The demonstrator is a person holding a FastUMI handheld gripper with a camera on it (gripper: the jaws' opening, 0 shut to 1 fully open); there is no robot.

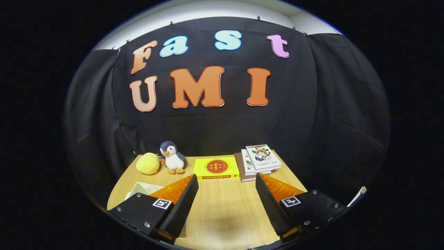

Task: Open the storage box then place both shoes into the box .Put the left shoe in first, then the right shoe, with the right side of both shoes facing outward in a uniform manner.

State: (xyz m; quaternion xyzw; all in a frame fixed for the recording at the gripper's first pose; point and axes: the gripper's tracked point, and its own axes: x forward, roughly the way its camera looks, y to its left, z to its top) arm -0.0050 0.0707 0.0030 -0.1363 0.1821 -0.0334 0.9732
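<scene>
The left finger (178, 205) of the hand-held gripper (225, 203) covered most of a white, open-topped thing (140, 189) on the table (222, 208); whether that was the storage box could not be told. The jaws stood wide apart over bare wood. A white sliver (359, 194) poked out past the right finger, too cut off to name. Beyond the fingers, the lower books (242, 166) of the stack sat hidden under the top one, and something orange (162, 160) peeked from behind the penguin toy (172, 158), too small to identify.
</scene>
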